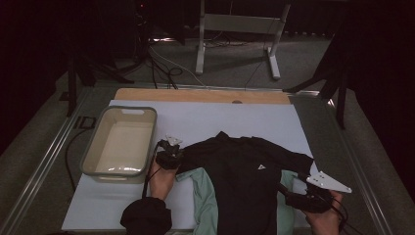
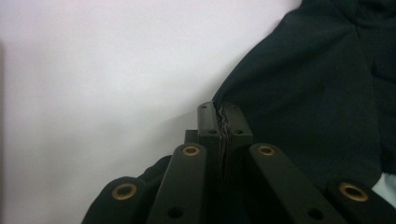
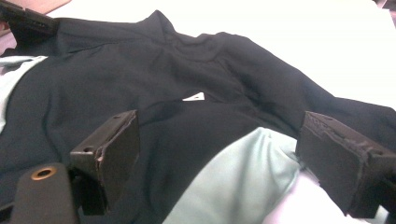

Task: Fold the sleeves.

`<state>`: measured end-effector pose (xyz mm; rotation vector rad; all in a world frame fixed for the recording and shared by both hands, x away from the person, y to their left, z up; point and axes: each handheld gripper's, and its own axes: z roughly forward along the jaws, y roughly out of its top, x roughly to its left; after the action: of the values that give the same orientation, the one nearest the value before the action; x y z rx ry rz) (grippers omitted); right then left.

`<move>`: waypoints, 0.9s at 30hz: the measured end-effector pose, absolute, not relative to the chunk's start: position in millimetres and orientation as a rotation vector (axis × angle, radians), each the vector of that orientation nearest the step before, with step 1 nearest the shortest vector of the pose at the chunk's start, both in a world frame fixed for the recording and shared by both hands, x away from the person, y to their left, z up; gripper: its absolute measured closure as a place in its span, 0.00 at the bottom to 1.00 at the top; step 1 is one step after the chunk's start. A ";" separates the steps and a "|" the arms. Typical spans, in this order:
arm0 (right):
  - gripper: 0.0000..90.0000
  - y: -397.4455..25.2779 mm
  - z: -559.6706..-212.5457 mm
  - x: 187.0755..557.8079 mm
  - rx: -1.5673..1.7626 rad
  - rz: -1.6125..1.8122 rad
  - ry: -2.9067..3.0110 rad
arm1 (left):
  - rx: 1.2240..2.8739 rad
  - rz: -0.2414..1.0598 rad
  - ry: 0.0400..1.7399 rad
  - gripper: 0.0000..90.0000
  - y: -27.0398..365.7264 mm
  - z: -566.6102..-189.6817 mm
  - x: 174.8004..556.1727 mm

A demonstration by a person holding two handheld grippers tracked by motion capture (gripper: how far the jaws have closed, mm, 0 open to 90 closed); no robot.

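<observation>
Black fabric of the shirt (image 1: 244,181) is lying spread on the white table cover (image 1: 205,122), over a pale green garment (image 1: 205,196). The left gripper (image 1: 169,157) is pinching the shirt's sleeve edge with its 2 jaws closed. The right gripper (image 1: 298,193) is hovering with jaws wide apart at the other sleeve, gripping nothing.

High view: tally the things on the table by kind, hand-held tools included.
Garments: 2, black shirt and pale green garment under it
Tubs: 1, beige tub
Tools: 2, left tool and right tool
Total: 5
</observation>
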<state>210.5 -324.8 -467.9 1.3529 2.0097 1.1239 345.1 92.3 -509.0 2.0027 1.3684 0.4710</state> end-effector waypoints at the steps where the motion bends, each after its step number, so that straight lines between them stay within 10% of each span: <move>1: 0.16 -324.7 -468.0 210.7 1.353 1.123 2.011 | 2.003 0.474 1.372 0.99 92.2 -508.6 345.5; 27: 0.15 -323.4 -469.2 211.3 1.349 1.121 2.023 | 1.990 0.273 1.181 0.99 71.9 -467.7 333.4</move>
<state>211.3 -323.4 -469.2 1.3486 2.0225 1.1210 333.4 71.9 -467.7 1.9900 1.1815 0.2732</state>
